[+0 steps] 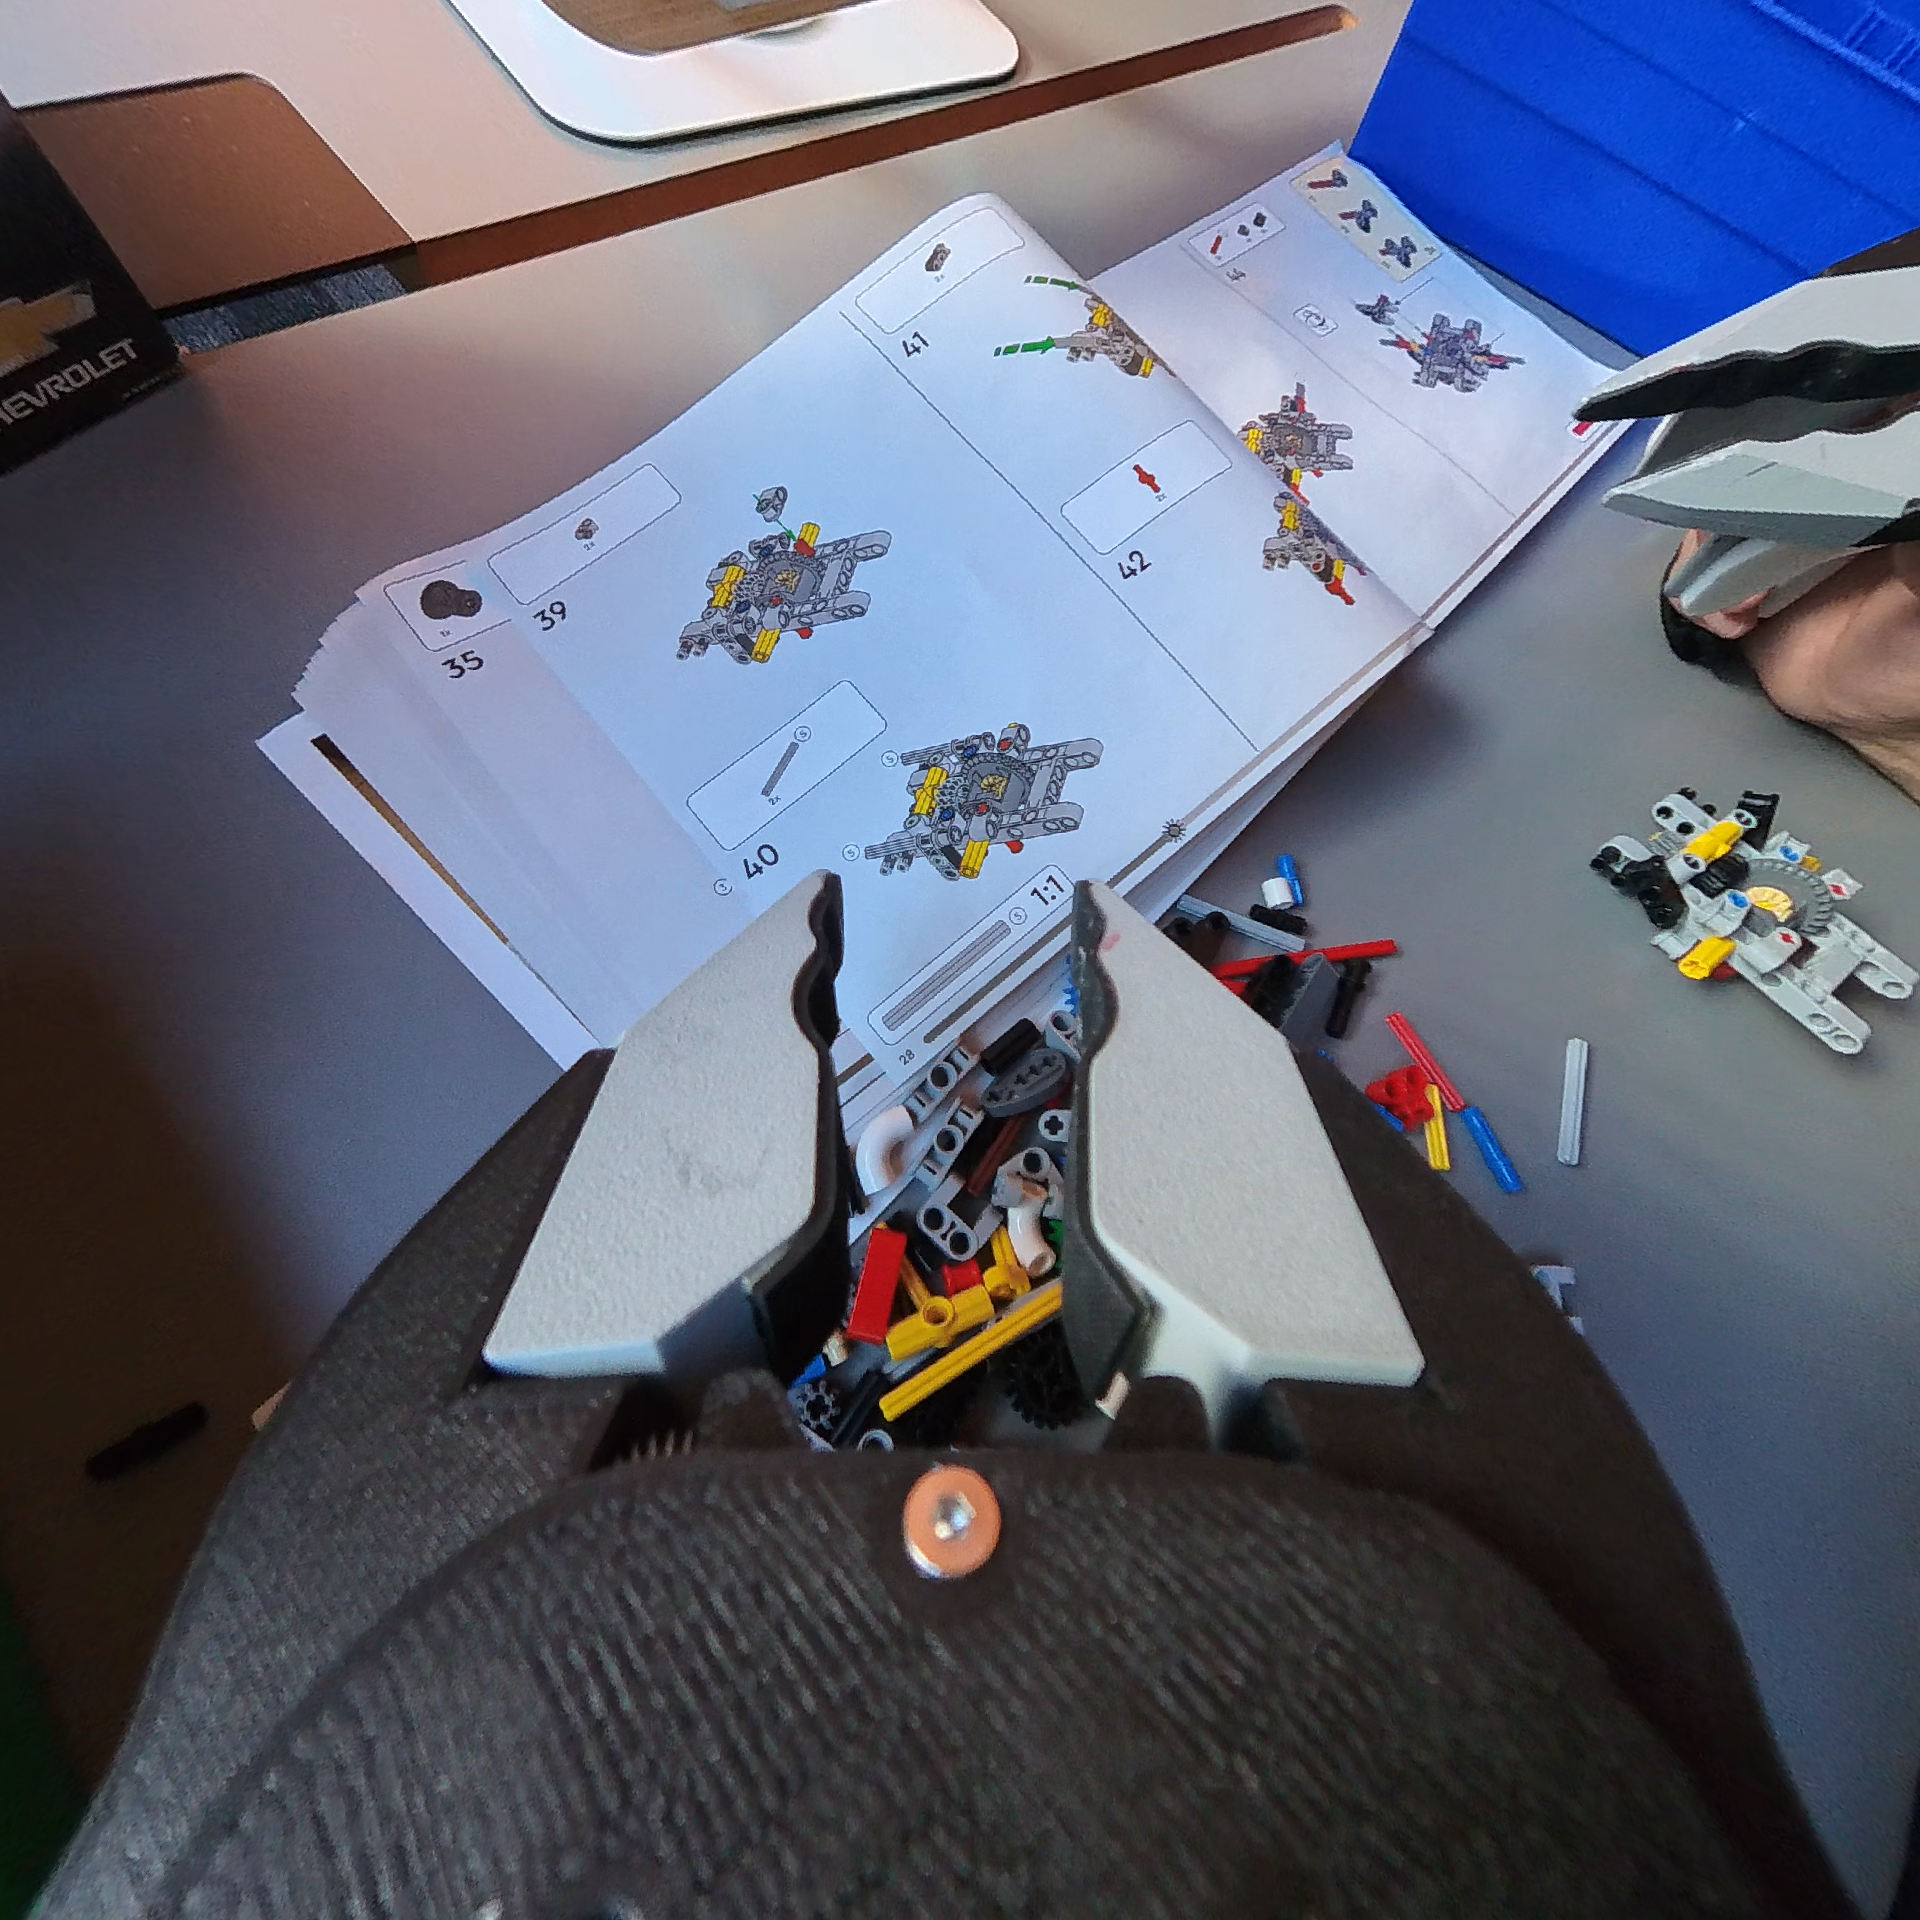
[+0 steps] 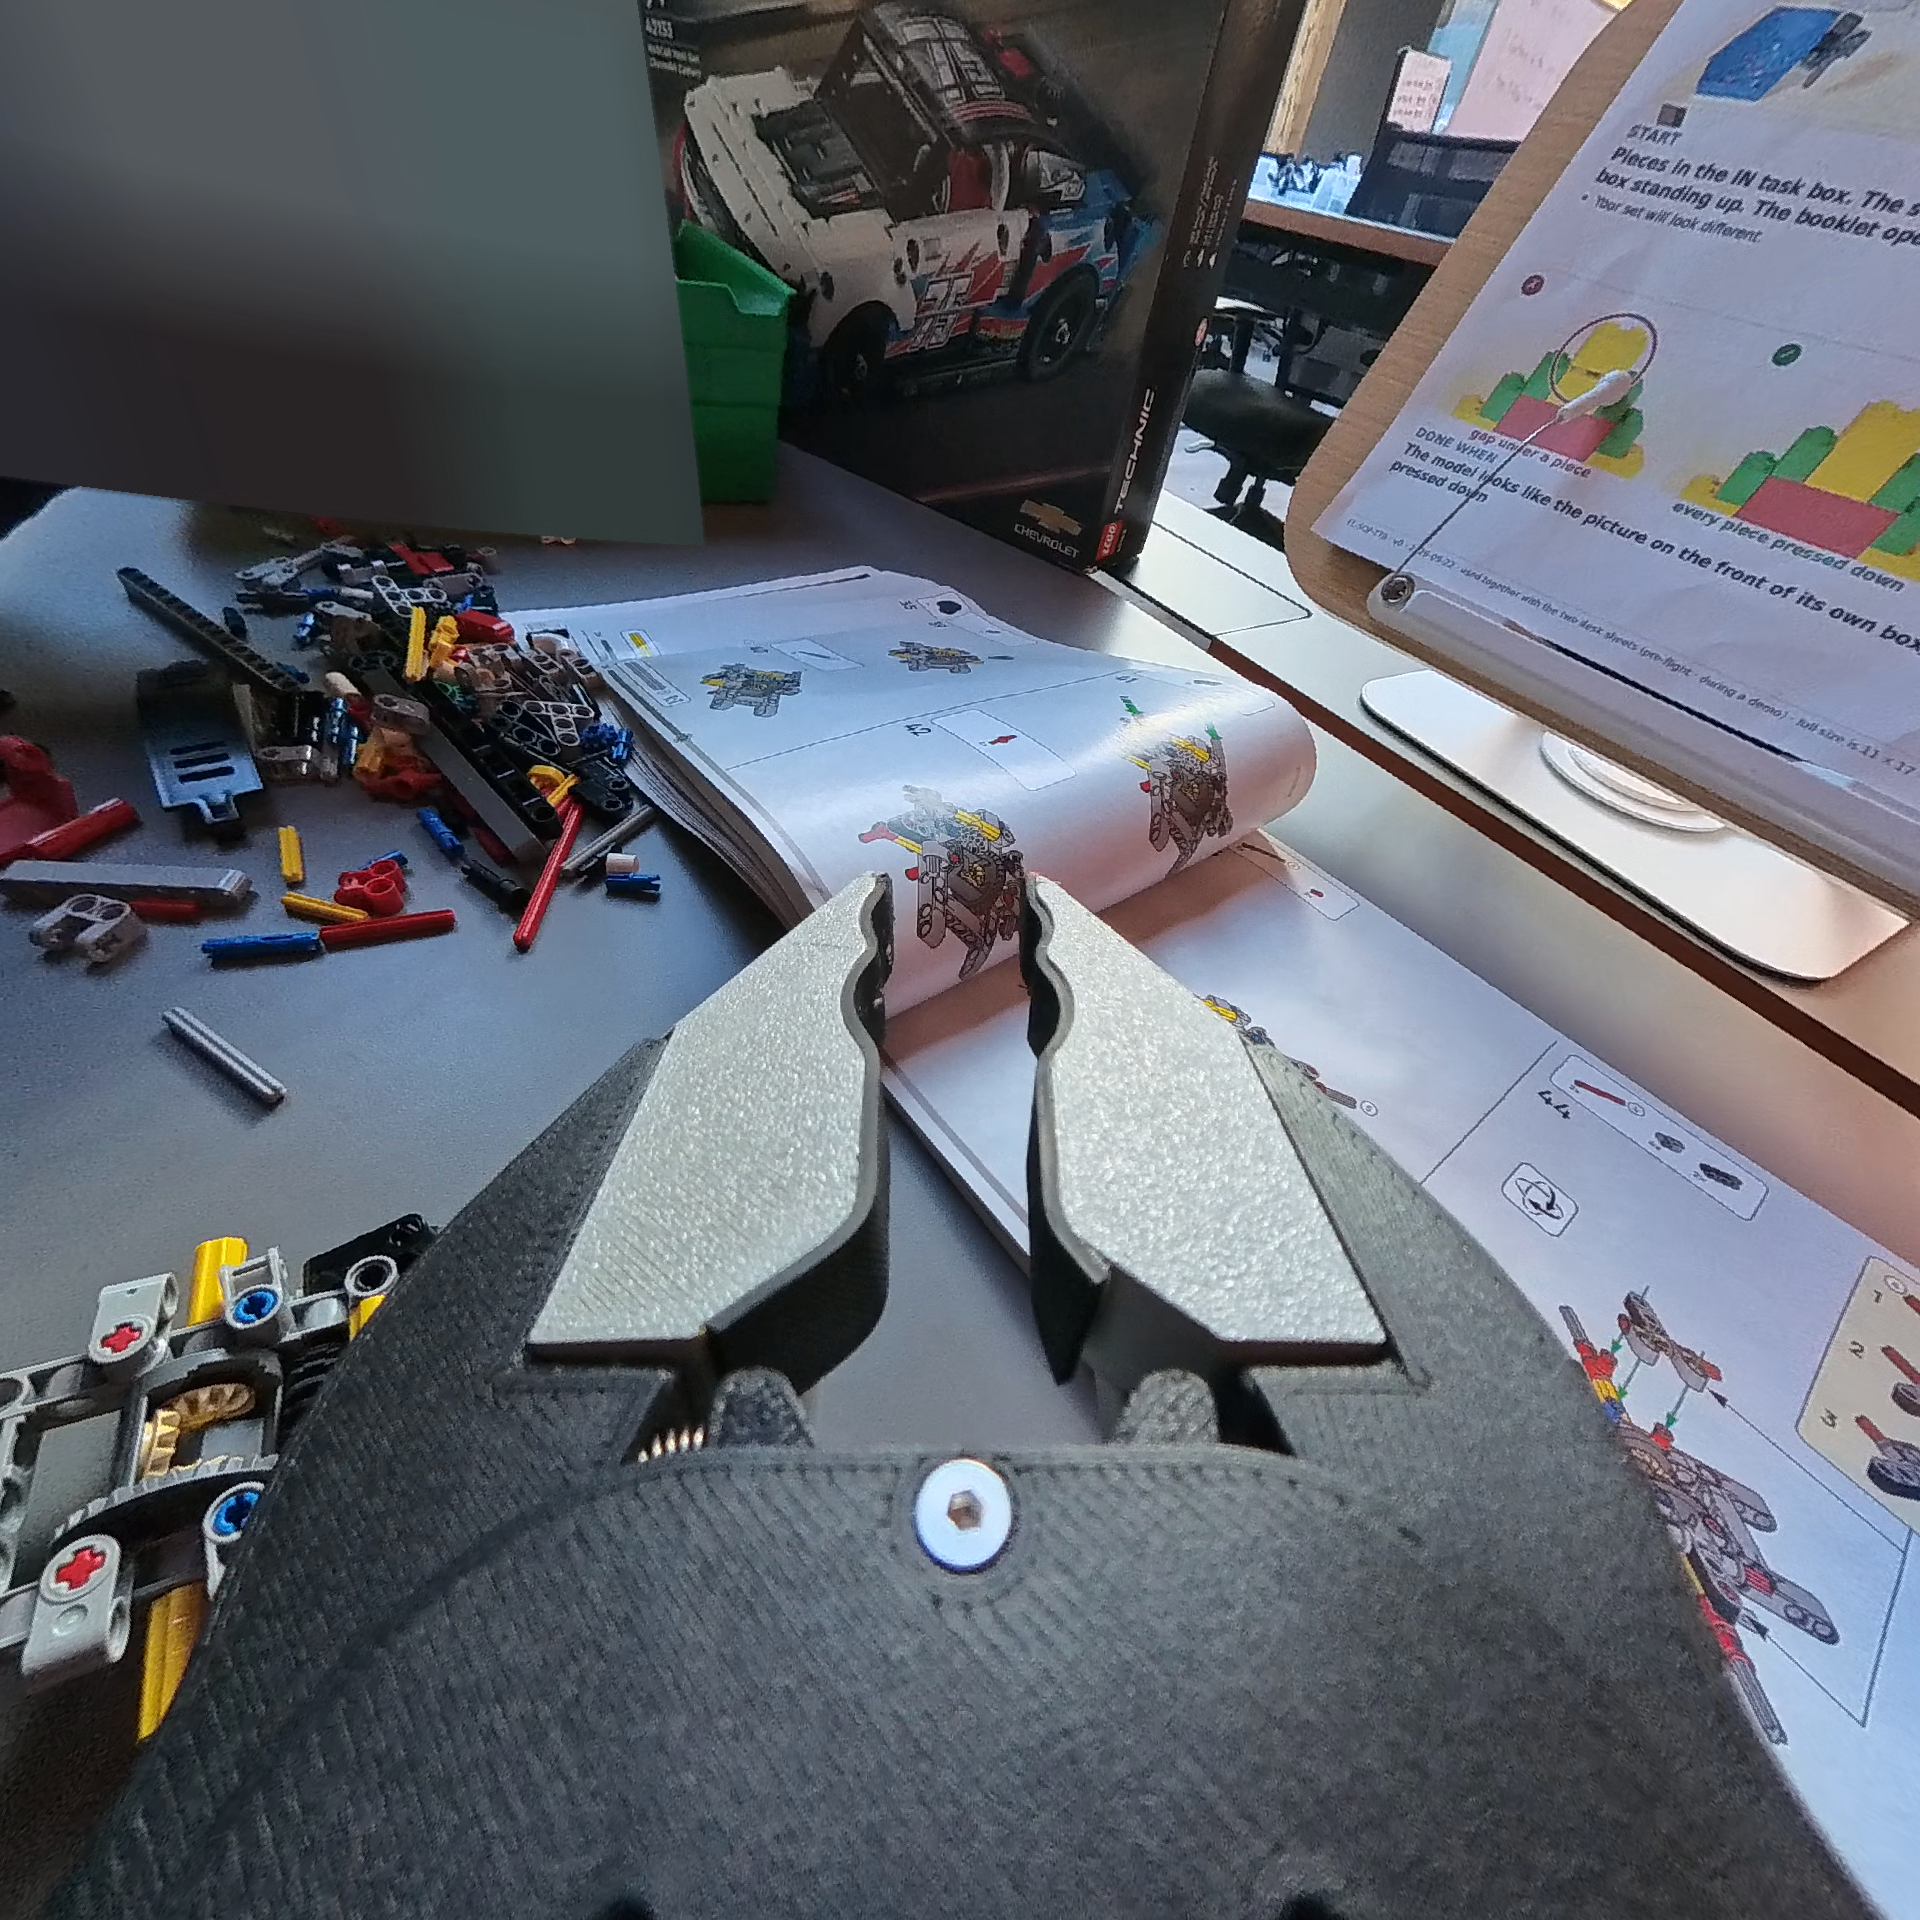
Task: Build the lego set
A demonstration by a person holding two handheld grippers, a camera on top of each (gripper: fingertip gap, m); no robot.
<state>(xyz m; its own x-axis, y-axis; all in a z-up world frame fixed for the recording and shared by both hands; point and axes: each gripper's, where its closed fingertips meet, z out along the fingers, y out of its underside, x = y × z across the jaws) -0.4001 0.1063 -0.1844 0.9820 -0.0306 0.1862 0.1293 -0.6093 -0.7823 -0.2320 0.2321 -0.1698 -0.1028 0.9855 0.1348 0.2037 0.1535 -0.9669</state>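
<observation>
A grey desk (image 2: 436,1049) is carrying the work; behind it a lighter desk with a brown edge (image 1: 727,223) is bearing a white monitor foot (image 1: 727,73), and farther off, at 1 o'clock in the right wrist view, dim office furniture is showing. An open instruction booklet (image 1: 935,582) is lying across the middle of the grey desk, one page (image 2: 1039,769) curling upward. A pile of loose building pieces (image 2: 416,707) is spreading at 10 o'clock in the right wrist view, with a part-built grey and yellow model (image 1: 1756,914) lying apart from it. A dark toy box (image 2: 966,260) and green bins (image 2: 727,364) are standing at 12 o'clock, a blue bin (image 1: 1662,145) at 1 o'clock in the left view.

The left gripper (image 1: 956,904) is hovering over the pile's edge and the booklet's corner, jaws spread, gripping nothing. The right gripper (image 2: 956,904) is pointing at the curling page, jaws partly spread with nothing pinched; the page is showing between them.
</observation>
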